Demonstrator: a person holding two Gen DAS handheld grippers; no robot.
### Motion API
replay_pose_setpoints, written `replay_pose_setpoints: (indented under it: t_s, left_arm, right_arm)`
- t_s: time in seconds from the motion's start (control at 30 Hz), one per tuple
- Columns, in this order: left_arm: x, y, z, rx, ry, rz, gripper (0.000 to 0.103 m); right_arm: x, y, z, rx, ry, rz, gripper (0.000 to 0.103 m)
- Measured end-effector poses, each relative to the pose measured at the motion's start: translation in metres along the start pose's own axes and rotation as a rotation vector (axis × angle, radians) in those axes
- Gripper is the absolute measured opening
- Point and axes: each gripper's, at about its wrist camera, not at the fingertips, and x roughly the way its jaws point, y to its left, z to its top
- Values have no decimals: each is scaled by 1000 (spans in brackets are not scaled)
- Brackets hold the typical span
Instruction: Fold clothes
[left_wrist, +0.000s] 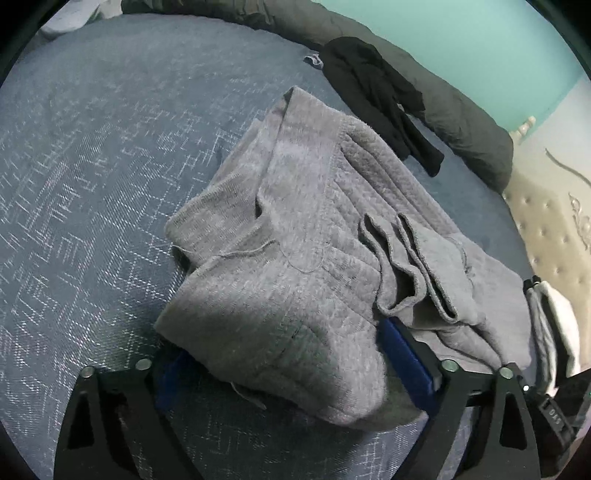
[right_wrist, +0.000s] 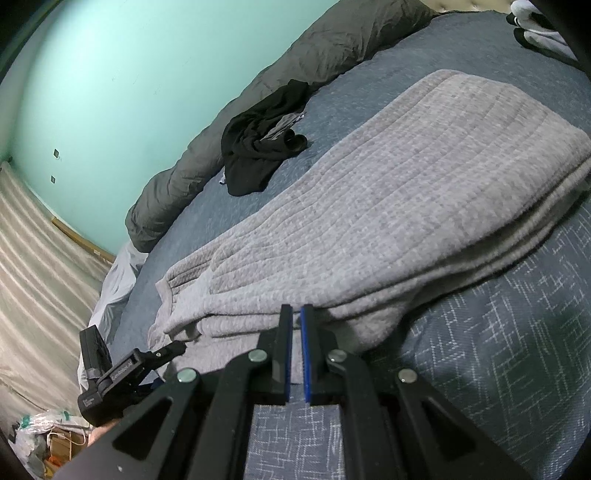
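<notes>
Two hand-held grippers on bed (left_wrist: 92, 155): left hand-held gripper (left_wrist: 295, 373) spread apart around folded grey sweater (left_wrist: 295, 229), right hand-held gripper (right_wrist: 296, 332) nearly together at its edge, clamping nothing.

blue bed (left_wrist: 92, 155) (patterned cover) carries grey garment (left_wrist: 295, 229), black garment (left_wrist: 373, 85).

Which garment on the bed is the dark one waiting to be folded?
Start at the blue patterned bedspread and follow its far edge, where a rolled olive-grey duvet runs along the wall. Against that roll lies a crumpled black garment, beyond the ribbed grey knit garment. It alone is black and unfolded.
</notes>
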Motion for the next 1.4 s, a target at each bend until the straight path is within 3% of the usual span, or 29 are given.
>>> replay_pose_setpoints:
  t_s: [0.17,0.57,0.8,1.07,1.27,1.33,1.4]
  left_arm:
    - [-6,3,1,0,0,-30,84]
    - [-23,11,7,1,0,-120,35]
    - [-59,22,4,17,-35,-179,26]
    - [-84,-19,14,92,-91,-245,21]
    - [-76,-53,30,119,-118,-256,21]
    - [-81,-52,29,115,-120,-253,21]
    - [-83,-52,28,115,-122,-251,21]
  right_arm:
    - [0,-2,0,8,2,1,5]
    - [1,-2,2,13,5,4,5]
    - [1,-1,2,16,1,6,5]
    - [-4,-9,9,35,-20,12,5]
    - [-5,-9,20,6,-18,58,5]
    - [-4,0,23,-42,-4,84,13]
    - [-1,11,24,-89,20,108,40]
